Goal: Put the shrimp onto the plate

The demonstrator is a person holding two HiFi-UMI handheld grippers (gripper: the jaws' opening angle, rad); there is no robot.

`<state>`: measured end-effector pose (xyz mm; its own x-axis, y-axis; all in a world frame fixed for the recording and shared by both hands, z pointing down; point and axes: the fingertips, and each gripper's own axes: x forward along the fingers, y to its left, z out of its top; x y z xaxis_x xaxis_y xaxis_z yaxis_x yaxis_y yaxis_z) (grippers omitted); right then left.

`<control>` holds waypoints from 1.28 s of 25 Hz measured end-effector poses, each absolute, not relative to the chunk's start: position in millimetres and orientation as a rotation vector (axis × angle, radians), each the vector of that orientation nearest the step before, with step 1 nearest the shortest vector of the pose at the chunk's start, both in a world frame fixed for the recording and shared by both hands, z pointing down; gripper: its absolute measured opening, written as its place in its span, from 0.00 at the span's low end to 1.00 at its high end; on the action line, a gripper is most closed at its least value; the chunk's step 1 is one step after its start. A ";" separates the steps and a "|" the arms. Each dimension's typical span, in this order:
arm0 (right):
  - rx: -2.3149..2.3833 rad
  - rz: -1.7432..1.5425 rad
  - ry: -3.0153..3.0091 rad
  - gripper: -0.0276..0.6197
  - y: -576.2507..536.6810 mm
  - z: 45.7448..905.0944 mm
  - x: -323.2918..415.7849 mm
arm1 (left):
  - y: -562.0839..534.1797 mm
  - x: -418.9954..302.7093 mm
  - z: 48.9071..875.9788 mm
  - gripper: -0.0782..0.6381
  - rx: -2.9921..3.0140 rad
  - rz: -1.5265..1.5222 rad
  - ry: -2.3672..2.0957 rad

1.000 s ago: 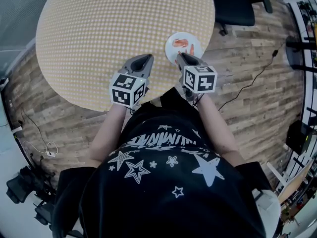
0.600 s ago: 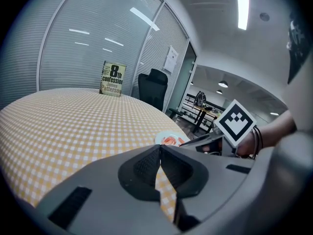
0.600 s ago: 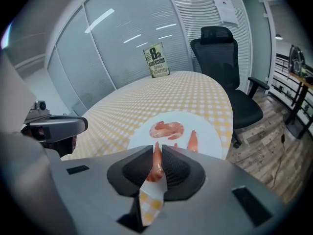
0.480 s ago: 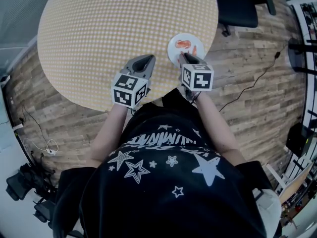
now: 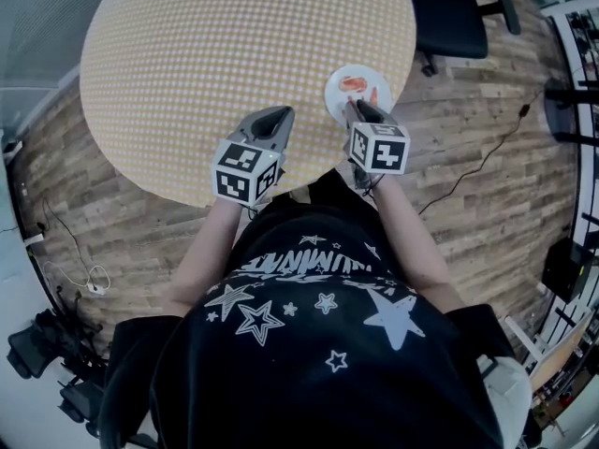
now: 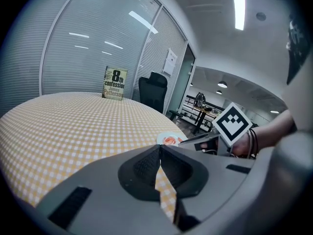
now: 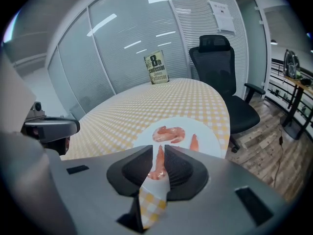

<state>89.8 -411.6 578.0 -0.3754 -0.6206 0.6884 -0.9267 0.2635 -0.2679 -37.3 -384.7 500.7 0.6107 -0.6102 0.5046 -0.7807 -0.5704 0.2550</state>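
A white plate (image 7: 211, 137) sits near the right edge of the round checked table (image 5: 234, 54). On it lie a curled pink shrimp (image 7: 168, 133) and a smaller one (image 7: 194, 142). My right gripper (image 7: 157, 148) hovers at the plate's near rim, shut on a third shrimp (image 7: 159, 164) that stands lengthwise between its jaws. In the head view the right gripper (image 5: 360, 108) reaches over the plate (image 5: 335, 94). My left gripper (image 5: 278, 115) is over the table's near edge, left of the plate, with its jaws closed together on nothing. The left gripper view shows the plate (image 6: 168, 140) beyond the left gripper (image 6: 160, 147).
A black office chair (image 7: 220, 67) stands behind the table's right side. A book (image 7: 156, 68) is propped upright at the far edge. A cable (image 5: 477, 157) trails over the wooden floor at the right. Glass walls with blinds close off the back.
My right gripper has edged forward, so its tips are now over the plate's near rim. The left gripper has barely moved.
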 end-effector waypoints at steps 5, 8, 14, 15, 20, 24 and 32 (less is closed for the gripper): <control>1.483 0.879 -2.106 0.14 -403.4 560.9 94.4 | -374.7 -46.5 488.6 0.12 2.410 0.478 -1.109; 1.554 0.831 -2.091 0.14 -397.4 548.7 100.9 | -365.9 -57.5 481.2 0.12 2.422 0.455 -1.122; 1.719 0.796 -2.105 0.14 -375.0 515.8 107.0 | -341.1 -90.4 468.3 0.12 2.442 0.413 -1.153; 1.741 0.786 -2.101 0.14 -368.9 511.0 107.1 | -335.8 -95.3 466.4 0.12 2.455 0.421 -1.156; 1.799 0.797 -2.117 0.14 -335.8 501.3 99.0 | -313.3 -112.5 460.5 0.12 2.509 0.438 -1.136; 1.819 0.806 -2.126 0.14 -302.9 496.6 87.9 | -295.1 -122.7 463.3 0.12 2.514 0.425 -1.097; 1.824 0.794 -2.107 0.13 -253.1 496.8 86.6 | -269.1 -136.2 472.6 0.12 2.505 0.420 -1.093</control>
